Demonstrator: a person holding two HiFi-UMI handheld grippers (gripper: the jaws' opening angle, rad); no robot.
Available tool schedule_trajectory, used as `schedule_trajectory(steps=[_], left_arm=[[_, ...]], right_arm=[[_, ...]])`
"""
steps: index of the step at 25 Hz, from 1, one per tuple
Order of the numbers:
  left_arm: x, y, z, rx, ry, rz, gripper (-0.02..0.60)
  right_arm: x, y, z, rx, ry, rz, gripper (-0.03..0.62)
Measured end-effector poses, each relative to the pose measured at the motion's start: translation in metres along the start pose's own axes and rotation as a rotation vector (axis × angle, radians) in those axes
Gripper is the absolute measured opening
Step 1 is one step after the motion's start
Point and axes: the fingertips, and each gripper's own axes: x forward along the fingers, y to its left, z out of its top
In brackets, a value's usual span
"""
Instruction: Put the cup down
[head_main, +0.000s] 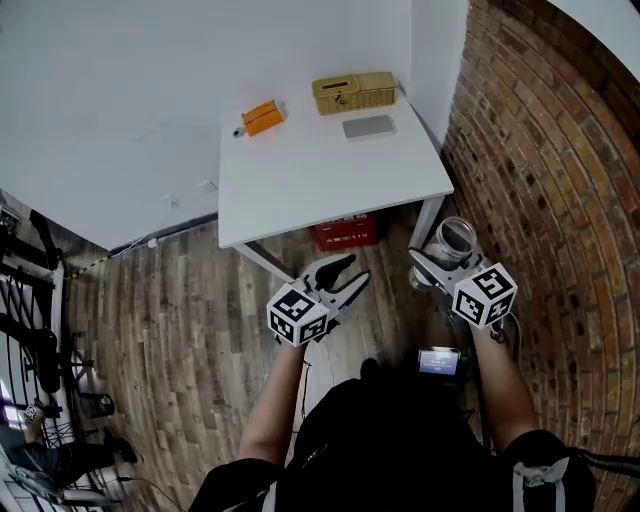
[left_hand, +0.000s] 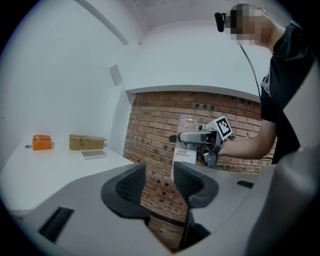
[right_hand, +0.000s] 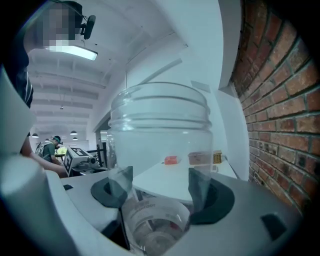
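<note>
Clamping one clear cup (right_hand: 160, 130) between the fingers (right_hand: 214, 198) of the right gripper (right_hand: 160, 182), upright with its threaded mouth up, showing nothing inside and a white label low on its wall. Holding the left gripper's (left_hand: 159, 180) fingers (left_hand: 131, 184) apart with nothing between them. Counting, well ahead of both pairs of fingers on the white bench (head_main: 320, 185), one lidded wicker basket (head_main: 353, 93) hiding its contents, one orange box (head_main: 262, 117) and one flat grey pad (head_main: 368, 127). Spotting one red crate (head_main: 343, 232) beneath the bench.
</note>
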Motion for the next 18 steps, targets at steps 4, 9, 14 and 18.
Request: schedule_trajectory(steps=[4, 9, 14, 18], left_arm=[[0.013, 0.017, -0.001, -0.014, 0.003, -0.011, 0.181], [0.037, 0.043, -0.001, -0.023, 0.012, -0.006, 0.181], [0.066, 0.087, 0.007, -0.031, 0.017, 0.027, 0.182], [0.1, 0.128, 0.023, -0.04, 0.023, 0.051, 0.181]], right_arm=[[0.013, -0.017, -0.002, 0.01, 0.007, -0.014, 0.354], [0.036, -0.049, -0.002, 0.018, 0.009, -0.012, 0.354], [0.08, -0.088, 0.006, 0.024, 0.005, 0.024, 0.354], [0.117, -0.125, 0.021, 0.028, 0.004, 0.056, 0.354]])
